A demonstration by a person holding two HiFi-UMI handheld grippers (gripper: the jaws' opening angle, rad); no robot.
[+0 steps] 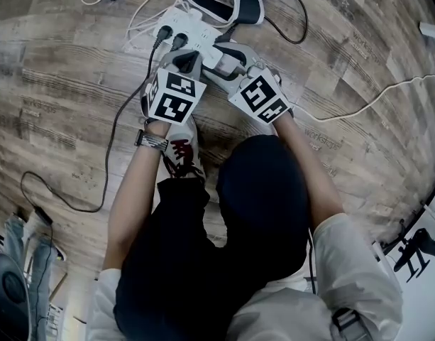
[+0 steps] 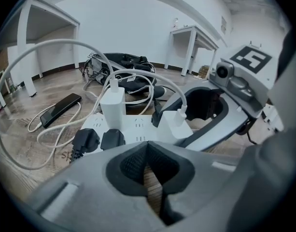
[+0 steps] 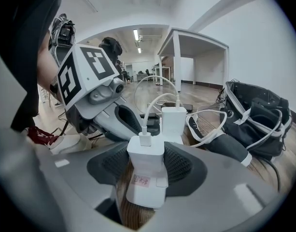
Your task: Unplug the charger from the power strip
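A white power strip lies on the wooden floor in front of a crouching person. In the right gripper view a small white charger with a white cable in its top stands on the near end of the strip. My right gripper is shut on it, a pad on each side. The left gripper view shows the same charger held at the strip's right end. My left gripper is shut on nothing, just short of the strip's near edge. Both grippers meet over the strip.
A taller white charger and two black plugs also sit in the strip. A phone on a white cable lies to the left, and a black bag lies beyond. A shoe is under the grippers. White table legs stand behind.
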